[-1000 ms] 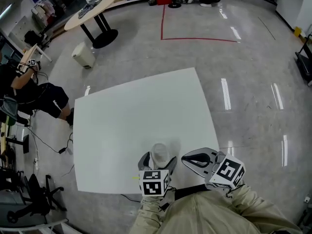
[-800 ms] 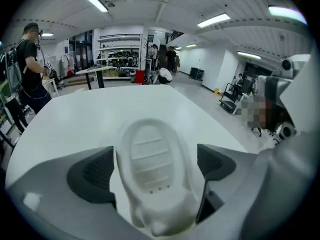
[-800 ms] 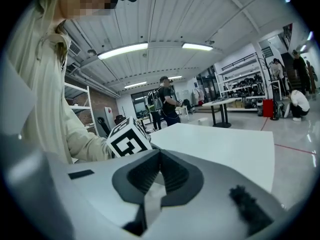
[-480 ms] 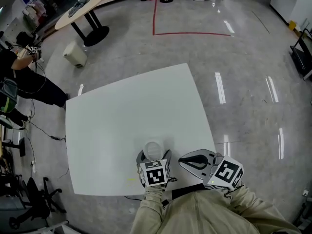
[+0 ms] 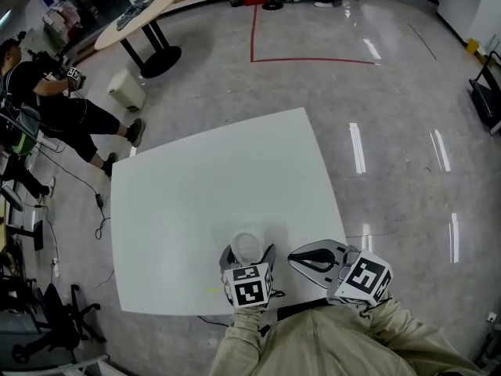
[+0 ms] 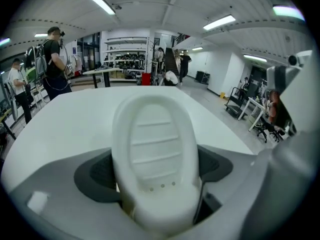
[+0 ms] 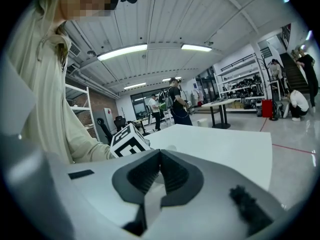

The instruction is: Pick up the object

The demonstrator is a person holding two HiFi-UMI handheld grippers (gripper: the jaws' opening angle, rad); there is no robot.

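1. Head view: the left gripper (image 5: 248, 251) is down at the near edge of the white table (image 5: 203, 171). It has the white plastic object (image 5: 246, 241) sitting right between its jaws. From up here I can't tell if the object is resting on the table or just off it. The right gripper (image 5: 309, 257) is just beside it on the right, not touching the object.

2. Left gripper view: this is the good angle. The left gripper (image 6: 155, 170) has its jaws closed onto the white plastic object (image 6: 152, 144), with a dark pad pressed against each side. The object is an oval, rounded bit of plastic with a few raised ribs across it and three little holes low down. The table (image 6: 70, 119) spreads out behind it.

3. Right gripper view: the right gripper (image 7: 159, 160) has its jaws shut on each other with nothing in them. It's pointing over the table (image 7: 225, 149) toward the left gripper's marker cube (image 7: 127, 141).

4. How it'll handle, just my guess:
   - It looks light and fairly stiff, so weight shouldn't be a problem.
   - The surface is smooth and glossy and the sides curve, so it could squirt out or twist if it's squeezed near the top.
   - Thin plastic might flex if it's clamped hard.
   - I'd hold it low and across the narrow sides, which is pretty much where the pads are now, and lift it straight up.
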